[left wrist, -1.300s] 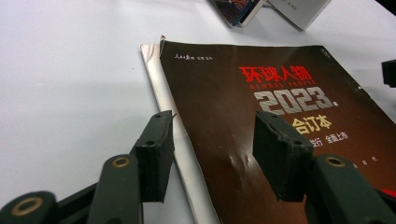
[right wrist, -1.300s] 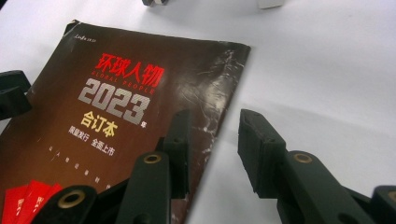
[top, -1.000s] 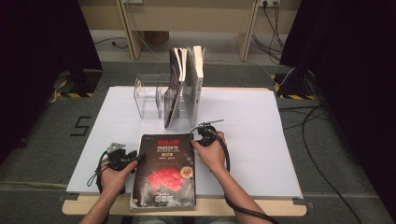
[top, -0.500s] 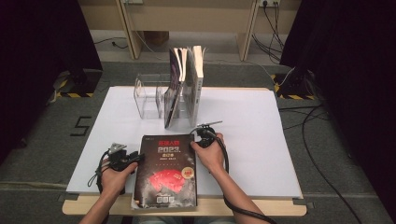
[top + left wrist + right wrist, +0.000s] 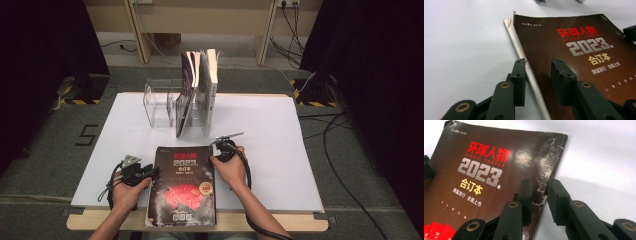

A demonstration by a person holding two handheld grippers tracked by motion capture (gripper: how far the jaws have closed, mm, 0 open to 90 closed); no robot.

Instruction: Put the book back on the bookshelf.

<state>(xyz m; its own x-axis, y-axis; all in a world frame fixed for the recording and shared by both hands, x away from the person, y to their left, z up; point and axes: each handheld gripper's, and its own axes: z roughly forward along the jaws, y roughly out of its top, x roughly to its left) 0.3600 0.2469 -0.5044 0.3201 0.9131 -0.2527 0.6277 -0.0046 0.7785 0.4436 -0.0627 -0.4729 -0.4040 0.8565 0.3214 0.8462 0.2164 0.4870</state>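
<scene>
Two hand-held grippers at opposite long edges of a thick dark magazine [image 5: 183, 186], which lies flat, cover up, at the near edge of the white worktop [image 5: 280, 130], its lower end reaching over the wooden lip.

The left gripper [image 5: 537, 75] straddles the spine edge: one jaw stands on the white surface just outside the page block, the other above the cover. Its jaws have just been closing, yet a gap shows on both sides, so nothing is pinched. The right gripper [image 5: 539, 192] straddles the opposite, creased edge in the same way; its jaws have also just been closing, and whether the pads already press the cover cannot be told.

To lift well, each lower jaw should probably slide fully beneath the page block before the gripper squeezes; a bite on the cover alone would likely peel it open. Both sides ought to rise together, level, since the volume looks heavy and floppy.

The cover is glossy, dark brown with red, silver and yellow lettering, cracked white along the right margin. The pages form a pale, slightly fanned stack. Beyond stands a clear acrylic rack [image 5: 161, 102] holding upright magazines [image 5: 200, 92], leaning a little.
</scene>
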